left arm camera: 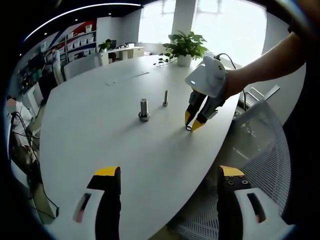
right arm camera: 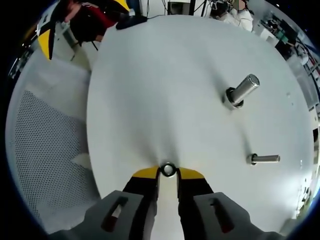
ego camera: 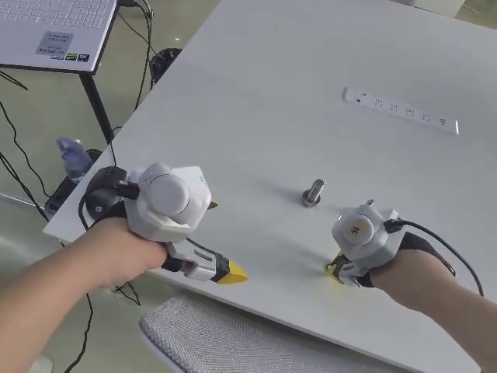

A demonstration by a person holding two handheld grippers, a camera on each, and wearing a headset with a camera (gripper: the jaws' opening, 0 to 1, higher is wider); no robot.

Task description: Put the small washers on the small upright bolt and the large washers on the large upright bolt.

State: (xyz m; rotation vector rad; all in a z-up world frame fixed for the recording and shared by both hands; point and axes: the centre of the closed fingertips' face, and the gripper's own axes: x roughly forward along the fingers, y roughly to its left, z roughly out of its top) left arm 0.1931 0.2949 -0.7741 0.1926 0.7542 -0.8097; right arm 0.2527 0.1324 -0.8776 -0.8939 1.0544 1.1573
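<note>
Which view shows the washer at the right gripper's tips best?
The right gripper view: the washer sits close and ring-shaped, pinched between the right gripper's yellow tips. The left gripper view shows it as a tiny ring at those tips. In the head view the gripper's body hides it.

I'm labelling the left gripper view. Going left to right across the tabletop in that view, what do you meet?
First the large bolt → small bolt → right gripper, with a washer between its tips.
</note>
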